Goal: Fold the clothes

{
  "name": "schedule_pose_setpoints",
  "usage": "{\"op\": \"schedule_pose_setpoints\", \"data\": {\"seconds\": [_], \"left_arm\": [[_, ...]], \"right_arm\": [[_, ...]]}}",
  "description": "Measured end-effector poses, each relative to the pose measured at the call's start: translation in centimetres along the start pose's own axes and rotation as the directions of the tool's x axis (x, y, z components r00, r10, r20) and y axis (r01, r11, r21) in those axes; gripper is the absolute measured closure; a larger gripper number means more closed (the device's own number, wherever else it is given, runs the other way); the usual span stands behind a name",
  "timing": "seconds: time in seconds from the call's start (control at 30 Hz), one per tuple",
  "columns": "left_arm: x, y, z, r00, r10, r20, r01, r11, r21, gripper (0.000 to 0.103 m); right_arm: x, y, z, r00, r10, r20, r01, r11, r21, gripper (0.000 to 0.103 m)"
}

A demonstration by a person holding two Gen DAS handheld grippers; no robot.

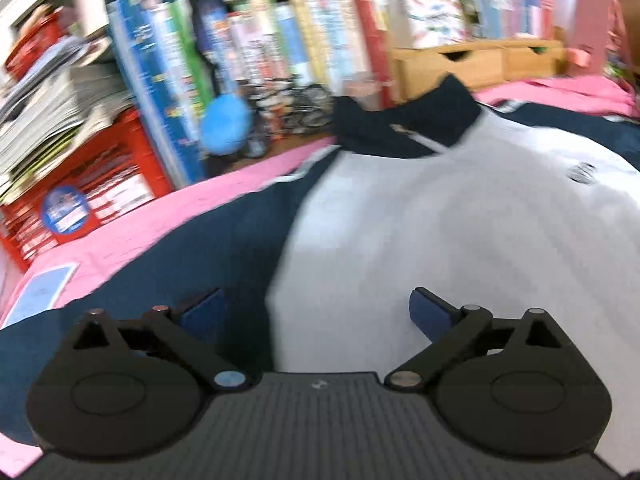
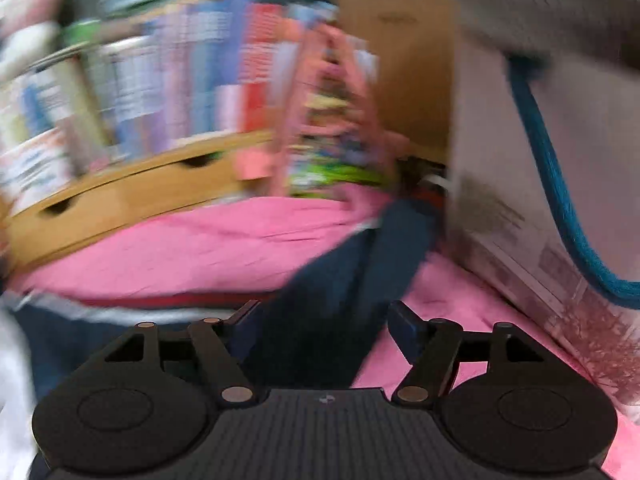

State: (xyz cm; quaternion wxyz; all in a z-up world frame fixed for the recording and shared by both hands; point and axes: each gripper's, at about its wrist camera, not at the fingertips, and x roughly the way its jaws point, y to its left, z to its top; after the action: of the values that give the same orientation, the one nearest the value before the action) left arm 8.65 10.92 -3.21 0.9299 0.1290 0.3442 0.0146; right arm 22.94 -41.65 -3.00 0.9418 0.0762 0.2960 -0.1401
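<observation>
Hovering over jacket (image 1: 420,220) on pink sheet (image 1: 120,236): left claw (image 1: 316,312) wide above white chest panel, right claw (image 2: 320,322) wide over navy sleeve (image 2: 348,276).

Pink bedsheet (image 1: 132,232) underneath it all, wrinkled and spread wide, running back to the blurred clutter of books. On it lies the jacket (image 1: 440,220), pale grey across the body with navy sleeves and a navy collar, chest up, collar toward the books. In the right wrist view one navy sleeve (image 2: 360,264) stretches across the pink sheet toward the white box (image 2: 532,216) standing at the sheet's right edge. A blue card (image 1: 44,292) lies flat on the sheet, left of the jacket.
</observation>
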Motion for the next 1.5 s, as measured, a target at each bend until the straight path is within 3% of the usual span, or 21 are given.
{"op": "schedule_pose_setpoints", "data": {"seconds": [0.1, 0.17, 0.2, 0.27, 0.37, 0.4, 0.43, 0.53, 0.63, 0.73, 0.8, 0.83, 0.9, 1.0, 1.07, 1.17, 1.2, 1.27, 1.37, 1.43, 1.5], "left_arm": [[0.4, -0.8, -0.4, 1.000, 0.011, 0.019, -0.011, 1.000, -0.016, 0.000], [0.7, -0.4, -0.7, 0.999, 0.009, 0.033, -0.007, 0.999, -0.052, 0.000], [0.7, -0.3, -0.8, 0.999, 0.002, 0.032, 0.000, 0.998, -0.066, 0.000], [0.8, 0.1, -0.8, 1.000, -0.010, 0.028, 0.013, 0.996, -0.091, 0.000], [0.8, -0.1, -0.8, 0.999, 0.000, 0.034, 0.003, 0.997, -0.082, 0.000], [0.8, -0.2, -0.8, 0.999, 0.004, 0.037, -0.001, 0.997, -0.077, 0.000], [0.8, -0.3, -0.8, 0.999, 0.006, 0.039, -0.003, 0.997, -0.074, 0.000], [0.7, -0.3, -0.9, 0.999, 0.012, 0.042, -0.009, 0.998, -0.067, 0.000], [0.6, -0.4, -0.9, 0.999, 0.015, 0.045, -0.012, 0.998, -0.063, 0.000], [0.6, -0.4, -0.9, 0.999, 0.017, 0.047, -0.014, 0.998, -0.060, 0.000], [0.6, -0.5, -0.9, 0.999, 0.021, 0.049, -0.019, 0.998, -0.057, 0.000], [0.6, -0.5, -0.9, 0.998, 0.024, 0.050, -0.021, 0.998, -0.054, 0.000], [0.5, -0.6, -0.8, 0.998, 0.027, 0.051, -0.024, 0.998, -0.052, 0.000], [-0.1, -0.6, -0.8, 0.999, 0.020, 0.044, -0.017, 0.998, -0.066, 0.000], [-1.2, -0.7, -1.1, 0.999, 0.001, 0.034, 0.002, 0.996, -0.087, 0.000], [-3.3, -1.0, -1.8, 0.999, -0.038, 0.038, 0.042, 0.994, -0.103, 0.000], [-4.3, -1.4, -2.6, 0.998, -0.050, 0.045, 0.054, 0.995, -0.086, 0.000], [-5.5, -2.3, -4.2, 0.999, -0.041, 0.034, 0.041, 0.999, -0.018, 0.000], [-7.3, -1.5, -6.8, 0.997, 0.023, 0.069, -0.026, 0.999, 0.039, 0.000], [-8.0, -0.1, -7.8, 0.996, 0.065, 0.057, -0.066, 0.998, 0.022, 0.000], [-8.6, 1.3, -8.4, 0.992, 0.124, 0.023, -0.124, 0.992, -0.004, 0.000]], "right_arm": [[4.0, -1.1, 0.4, 0.998, -0.035, -0.052, 0.039, 0.996, 0.079, 0.026], [5.5, -1.4, 0.2, 0.995, -0.064, -0.082, 0.070, 0.995, 0.064, 0.058], [5.8, -1.3, 0.2, 0.988, -0.134, -0.081, 0.136, 0.990, 0.021, 0.087], [5.6, -1.3, 0.3, 0.967, -0.250, -0.050, 0.247, 0.968, -0.054, 0.090], [3.7, -2.5, 0.0, 0.929, -0.368, 0.029, 0.369, 0.922, -0.117, 0.088], [3.2, -3.2, -0.3, 0.924, -0.380, 0.025, 0.380, 0.916, -0.124, 0.079], [2.9, -3.6, -0.7, 0.923, -0.386, 0.013, 0.384, 0.914, -0.127, 0.066], [1.3, -4.3, -1.8, 0.924, -0.383, -0.012, 0.379, 0.918, -0.114, 0.053], [-0.9, -3.2, -2.2, 0.923, -0.383, 0.032, 0.385, 0.919, -0.082, 0.039], [-4.0, -0.6, -2.8, 0.954, -0.287, 0.088, 0.293, 0.953, -0.071, 0.038], [-6.4, 1.8, -3.3, 0.991, -0.095, 0.092, 0.102, 0.992, -0.077, 0.037], [-7.7, 3.1, -4.0, 0.996, 0.020, 0.083, -0.013, 0.996, -0.088, 0.037], [-10.2, 6.1, -5.8, 0.964, 0.261, 0.046, -0.253, 0.957, -0.139, 0.037], [-13.6, 10.7, -9.0, 0.856, 0.514, -0.049, -0.512, 0.832, -0.213, 0.037], [-15.4, 13.8, -11.5, 0.780, 0.613, -0.126, -0.624, 0.745, -0.234, 0.037], [-17.6, 17.3, -14.8, 0.708, 0.674, -0.210, -0.706, 0.665, -0.243, 0.033], [-18.3, 17.9, -15.7, 0.697, 0.679, -0.231, -0.716, 0.647, -0.261, 0.030], [-19.5, 18.8, -17.6, 0.712, 0.649, -0.269, -0.700, 0.626, -0.343, 0.029], [-20.7, 16.7, -19.1, 0.805, 0.559, -0.199, -0.572, 0.639, -0.514, 0.018], [-20.1, 13.6, -18.0, 0.864, 0.474, -0.170, -0.494, 0.732, -0.469, 0.010], [-19.7, 11.1, -16.5, 0.954, 0.286, -0.096, -0.297, 0.841, -0.452, 0.010]]}}
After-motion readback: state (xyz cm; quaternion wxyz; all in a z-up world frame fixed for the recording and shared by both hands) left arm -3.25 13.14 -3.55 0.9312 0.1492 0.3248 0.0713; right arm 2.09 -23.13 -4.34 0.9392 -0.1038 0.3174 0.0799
